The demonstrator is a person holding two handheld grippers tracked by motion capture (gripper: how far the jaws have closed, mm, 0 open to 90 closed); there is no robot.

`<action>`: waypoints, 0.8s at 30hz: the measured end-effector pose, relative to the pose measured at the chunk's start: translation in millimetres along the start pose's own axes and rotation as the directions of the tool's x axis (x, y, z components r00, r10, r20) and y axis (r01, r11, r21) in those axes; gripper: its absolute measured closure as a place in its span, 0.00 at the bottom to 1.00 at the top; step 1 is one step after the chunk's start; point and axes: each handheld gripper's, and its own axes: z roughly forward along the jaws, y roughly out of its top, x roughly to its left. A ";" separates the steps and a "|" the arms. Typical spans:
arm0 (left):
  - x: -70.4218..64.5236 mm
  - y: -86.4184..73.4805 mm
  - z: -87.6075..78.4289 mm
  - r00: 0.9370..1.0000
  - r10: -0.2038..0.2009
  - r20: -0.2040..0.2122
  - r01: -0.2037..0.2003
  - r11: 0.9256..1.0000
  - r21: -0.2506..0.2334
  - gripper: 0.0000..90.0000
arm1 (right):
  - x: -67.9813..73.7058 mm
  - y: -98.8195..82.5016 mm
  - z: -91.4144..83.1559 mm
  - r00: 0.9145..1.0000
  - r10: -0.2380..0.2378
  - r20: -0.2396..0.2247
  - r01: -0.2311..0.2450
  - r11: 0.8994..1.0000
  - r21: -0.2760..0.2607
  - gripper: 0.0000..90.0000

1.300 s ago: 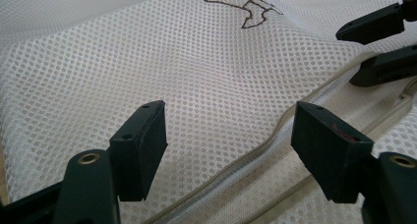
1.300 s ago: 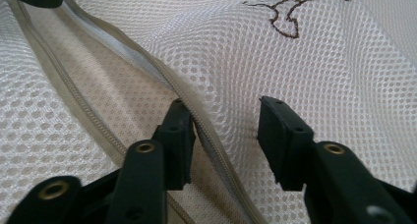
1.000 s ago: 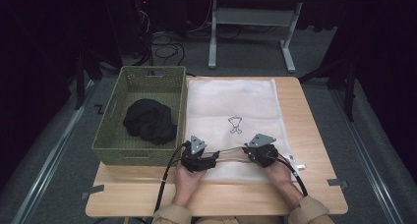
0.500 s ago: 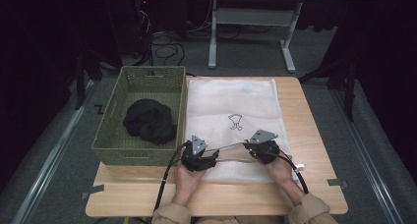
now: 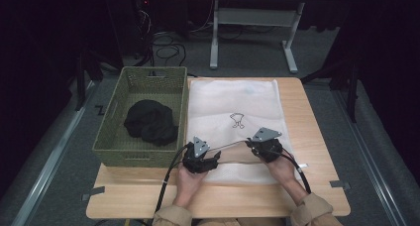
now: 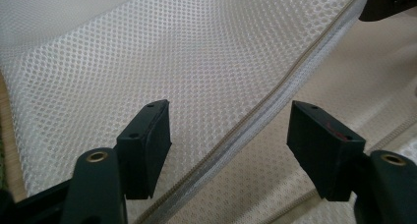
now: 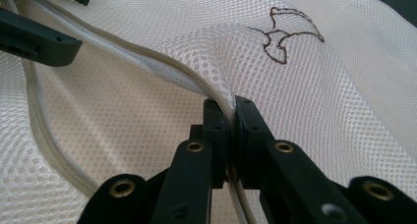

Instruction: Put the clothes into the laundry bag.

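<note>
Right tool (image 7: 229,117) is clamped on the mesh laundry bag's (image 5: 233,99) zipper edge (image 6: 275,98); left tool (image 6: 228,135) stands apart, straddling it. The bag looks light and limp: grip the stiffer zipper seam.

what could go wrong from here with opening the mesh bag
1. The right gripper pinches only a thin fold of the mesh laundry bag at its zipper edge; a pull may slip it free.
2. The left gripper is open astride that edge without pressing it, so closing may catch one layer, or both, and keep the mouth shut.
3. The black garment lies in the green basket; the bag may sag shut while it is fetched.
</note>
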 end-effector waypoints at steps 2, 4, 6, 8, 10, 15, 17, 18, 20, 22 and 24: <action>-0.6 0.6 -2.1 1.000 0.006 0.000 -0.006 1.000 -0.009 0.40 | -0.2 0.9 0.1 1.000 0.003 0.002 -0.003 1.000 0.000 0.96; -1.2 1.6 -4.6 1.000 0.006 0.004 -0.006 1.000 -0.016 0.42 | -0.5 1.4 0.7 1.000 0.004 0.004 -0.004 1.000 0.001 0.96; -1.3 2.1 -6.9 1.000 0.007 0.007 -0.007 1.000 -0.021 0.44 | -1.0 2.2 0.8 1.000 0.002 0.003 -0.002 1.000 0.004 0.96; -1.8 2.2 -9.3 1.000 0.007 0.009 -0.007 1.000 -0.024 0.46 | -1.1 2.8 0.9 1.000 0.003 0.003 -0.003 1.000 0.000 0.96; -2.8 2.0 -12.2 1.000 0.009 0.015 -0.009 0.999 -0.031 0.48 | -1.4 4.0 0.2 1.000 0.001 0.003 -0.001 1.000 0.001 0.96; -5.7 0.7 -18.3 0.999 0.008 0.036 -0.007 1.000 -0.028 0.54 | -2.2 4.5 -0.7 1.000 0.005 0.003 -0.005 1.000 0.001 0.96; -6.0 0.1 -20.2 0.999 0.003 0.049 -0.002 1.000 -0.018 0.56 | -2.2 4.5 -0.9 1.000 0.004 0.002 -0.004 1.000 -0.002 0.96; -6.3 -0.3 -20.9 0.999 0.004 0.052 -0.003 1.000 -0.014 0.56 | -2.6 4.7 -1.0 1.000 0.000 0.001 0.000 1.000 -0.006 0.96; -7.5 -1.6 -22.6 0.998 0.003 0.059 -0.002 1.000 -0.011 0.57 | -2.8 4.7 -1.4 1.000 0.006 -0.001 -0.006 1.000 -0.008 0.96; -9.3 -2.8 -24.2 0.998 0.010 0.060 -0.009 1.000 -0.007 0.58 | -3.1 4.6 -1.6 1.000 0.005 -0.004 -0.005 1.000 -0.007 0.96; -12.9 -4.7 -26.5 0.998 0.023 0.064 -0.022 1.000 -0.005 0.58 | -2.9 4.7 -1.8 1.000 0.009 -0.003 -0.009 1.000 -0.007 0.96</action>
